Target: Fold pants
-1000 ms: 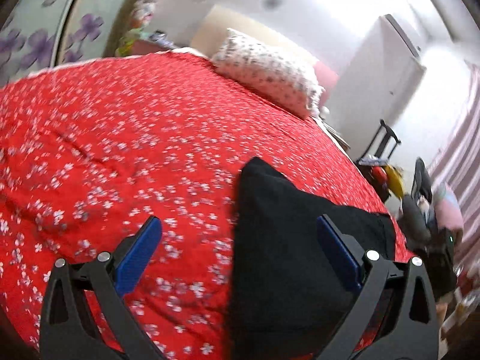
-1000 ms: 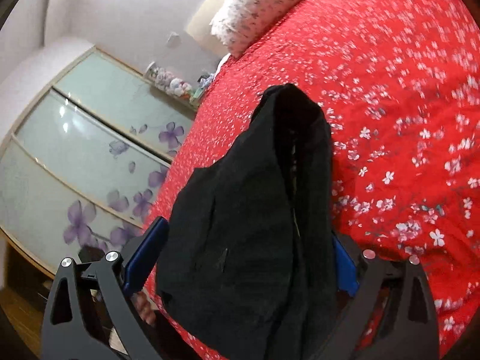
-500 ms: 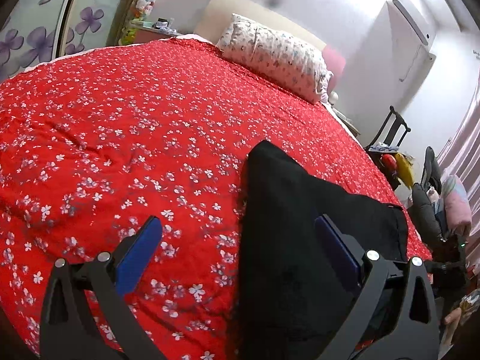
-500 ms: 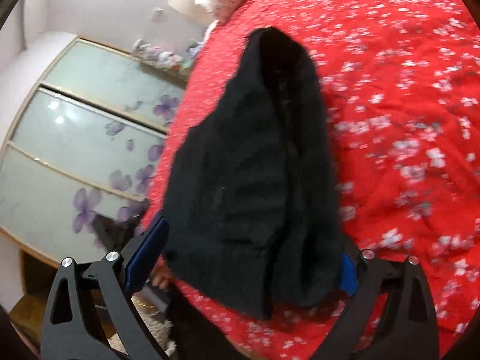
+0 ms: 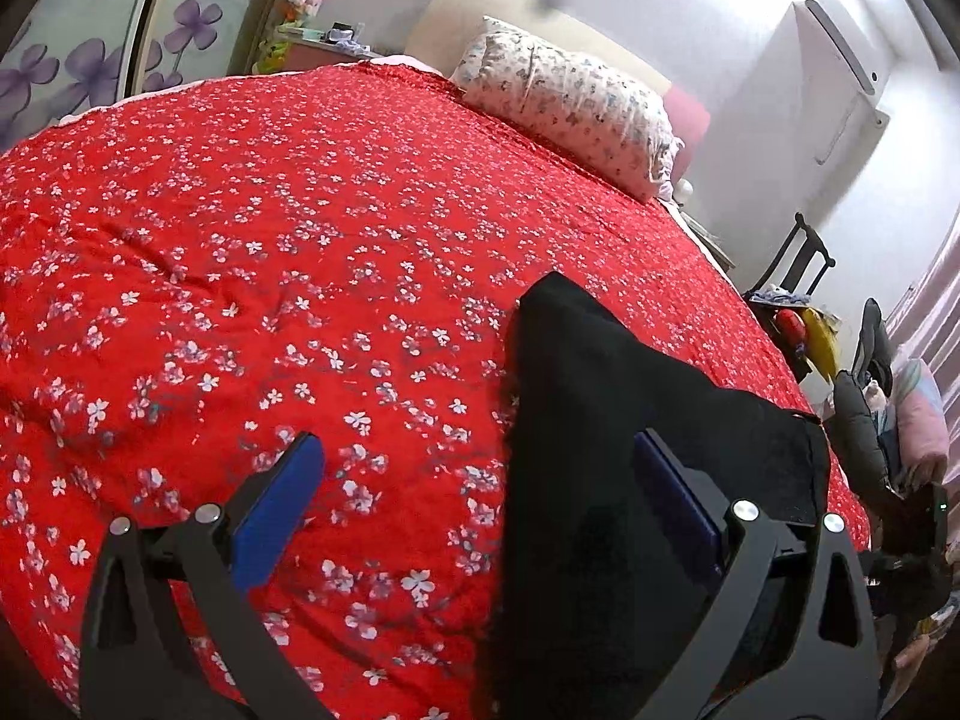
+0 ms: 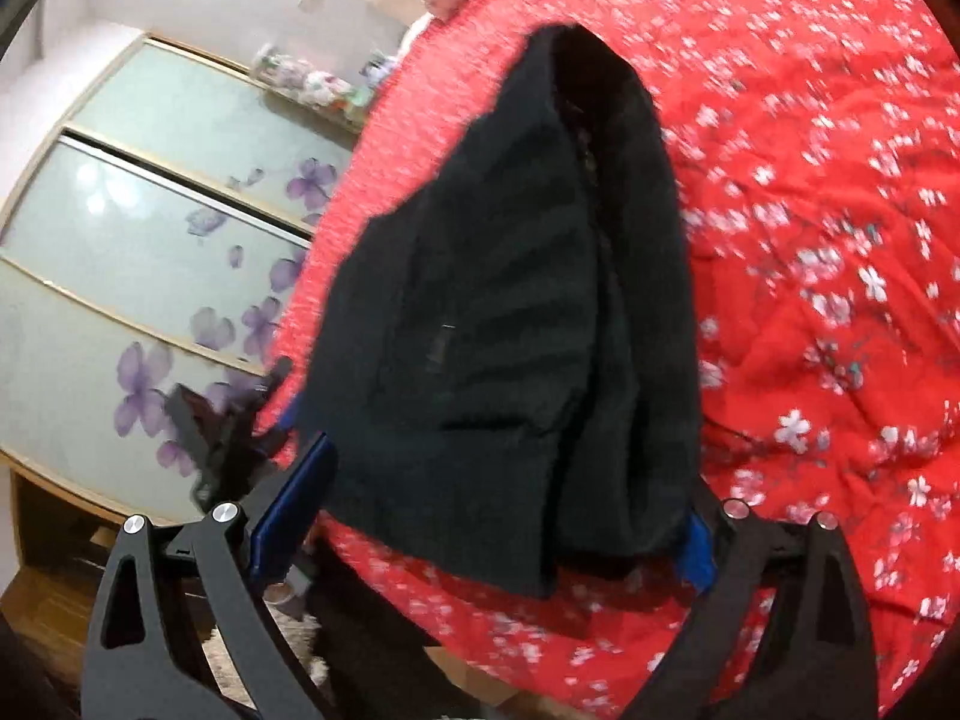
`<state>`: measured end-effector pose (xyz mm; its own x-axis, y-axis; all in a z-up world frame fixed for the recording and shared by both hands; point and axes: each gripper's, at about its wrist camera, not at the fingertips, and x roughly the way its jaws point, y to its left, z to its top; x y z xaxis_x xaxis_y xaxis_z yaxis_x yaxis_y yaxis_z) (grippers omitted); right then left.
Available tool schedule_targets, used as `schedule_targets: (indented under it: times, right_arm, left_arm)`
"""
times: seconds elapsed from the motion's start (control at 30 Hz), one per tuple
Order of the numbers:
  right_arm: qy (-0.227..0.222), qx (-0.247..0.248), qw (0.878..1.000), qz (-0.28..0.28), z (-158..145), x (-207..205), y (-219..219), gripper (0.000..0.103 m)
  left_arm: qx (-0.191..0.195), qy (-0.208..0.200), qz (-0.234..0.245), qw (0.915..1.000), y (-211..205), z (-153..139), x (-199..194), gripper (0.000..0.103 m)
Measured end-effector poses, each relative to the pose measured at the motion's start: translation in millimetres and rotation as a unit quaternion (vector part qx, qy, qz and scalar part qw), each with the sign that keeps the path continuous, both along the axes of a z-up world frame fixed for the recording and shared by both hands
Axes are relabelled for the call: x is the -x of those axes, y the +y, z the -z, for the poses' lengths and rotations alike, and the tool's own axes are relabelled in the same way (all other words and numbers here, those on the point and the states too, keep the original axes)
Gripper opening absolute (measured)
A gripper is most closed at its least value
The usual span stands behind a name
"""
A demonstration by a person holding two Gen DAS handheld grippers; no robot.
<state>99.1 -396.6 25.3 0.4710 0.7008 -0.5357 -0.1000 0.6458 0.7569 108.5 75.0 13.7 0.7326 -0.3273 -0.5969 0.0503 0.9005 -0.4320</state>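
The black pants (image 5: pixel 606 444) lie folded in a wedge shape on the red flowered bedspread (image 5: pixel 252 252), near the bed's front edge. My left gripper (image 5: pixel 480 498) is open above them, its right finger over the black cloth and its left finger over the bedspread. In the right wrist view the pants (image 6: pixel 516 312) lie between the fingers of my right gripper (image 6: pixel 504 516), which is open and holds nothing. The other gripper (image 6: pixel 228 432) shows beyond the pants' left edge.
A flowered pillow (image 5: pixel 570 114) lies at the head of the bed. A wardrobe with purple-flower sliding doors (image 6: pixel 138 276) stands beside the bed. A chair and clutter (image 5: pixel 852 372) stand by the bed's other side. A white air conditioner (image 5: pixel 840 60) stands in the corner.
My right gripper has drawn back from the pants, so their near edge now lies ahead of the fingers. The left gripper has held its place with a slight tilt.
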Motion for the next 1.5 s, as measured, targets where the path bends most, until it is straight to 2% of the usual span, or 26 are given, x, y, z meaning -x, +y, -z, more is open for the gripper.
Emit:
schedule_targets:
  times: [0.13,0.2,0.33,0.43,0.47,0.5,0.53,0.6,0.67,0.83,0.93,1.07,1.13,1.27,1.4,1.47,1.5]
  right_arm:
    - [-0.047,-0.052,0.998,-0.006,-15.7,7.1,-4.6,0.098]
    - [-0.029,-0.067,0.997,0.008,-10.1,-0.1,-9.9,0.098]
    - [0.025,-0.044,0.998,0.039,7.7,-10.4,-10.4,0.095]
    - [0.032,-0.060,0.996,0.051,14.6,-14.7,-12.7,0.090]
    - [0.026,-0.055,0.997,0.054,16.0,-16.9,-12.9,0.080]
    - [0.023,-0.045,0.997,0.058,17.3,-18.9,-12.7,0.064]
    - [0.024,-0.030,0.997,0.064,19.3,-21.0,-10.4,0.058]
    - [0.012,-0.035,0.997,0.068,22.8,-17.5,-15.1,0.048]
    - [-0.012,-0.038,0.997,0.061,17.2,-13.1,-13.7,0.047]
    - [-0.080,0.014,0.996,0.046,-5.3,-3.0,0.7,0.047]
    - [-0.102,0.032,0.993,0.039,-12.3,-2.6,9.8,0.047]
    - [-0.081,0.016,0.996,0.047,-4.6,-6.7,6.1,0.047]
    - [-0.074,0.010,0.996,0.049,0.7,-5.3,1.2,0.047]
    - [-0.070,0.002,0.996,0.050,5.2,-1.7,-3.6,0.047]
    - [-0.062,-0.010,0.997,0.051,10.6,-2.6,-9.3,0.047]
    - [-0.063,-0.009,0.997,0.050,10.2,-0.7,-8.5,0.047]
    - [-0.063,-0.008,0.997,0.049,10.0,-0.3,-8.2,0.047]
  left_arm:
    - [-0.008,0.000,0.001,1.0000,-3.0,0.4,-0.5,0.101]
    - [-0.010,0.002,0.000,0.9999,-3.7,0.7,-2.3,0.101]
    - [-0.015,0.004,0.001,0.9999,-4.8,1.4,-3.7,0.101]
    - [-0.016,0.005,0.006,0.9998,-4.5,1.1,-5.9,0.101]
    - [-0.014,0.007,0.009,0.9998,-4.4,0.9,-7.5,0.101]
    - [-0.008,0.010,0.012,0.9998,-3.8,0.6,-9.5,0.101]
    - [0.001,0.011,0.016,0.9998,-2.4,0.1,-12.3,0.101]
    - [0.019,0.013,0.022,0.9995,0.6,-0.4,-15.5,0.101]
    - [0.036,0.014,0.031,0.9988,2.0,-0.7,-18.4,0.101]
    - [0.068,0.036,0.065,0.9950,-1.8,2.5,-30.1,0.101]
    - [0.082,0.049,0.083,0.9920,-4.0,5.8,-37.6,0.101]
    - [0.109,0.059,0.101,0.9872,-3.8,7.1,-43.2,0.101]
    - [0.154,0.066,0.126,0.9778,-2.9,9.0,-44.2,0.100]
    - [0.136,0.091,0.127,0.9784,-9.5,11.5,-51.5,0.098]
    - [0.185,0.095,0.154,0.9659,-10.2,6.2,-63.4,0.096]
    - [0.185,0.097,0.154,0.9657,-11.2,5.0,-71.8,0.096]
    - [0.184,0.111,0.157,0.9639,-13.6,8.3,-78.5,0.096]
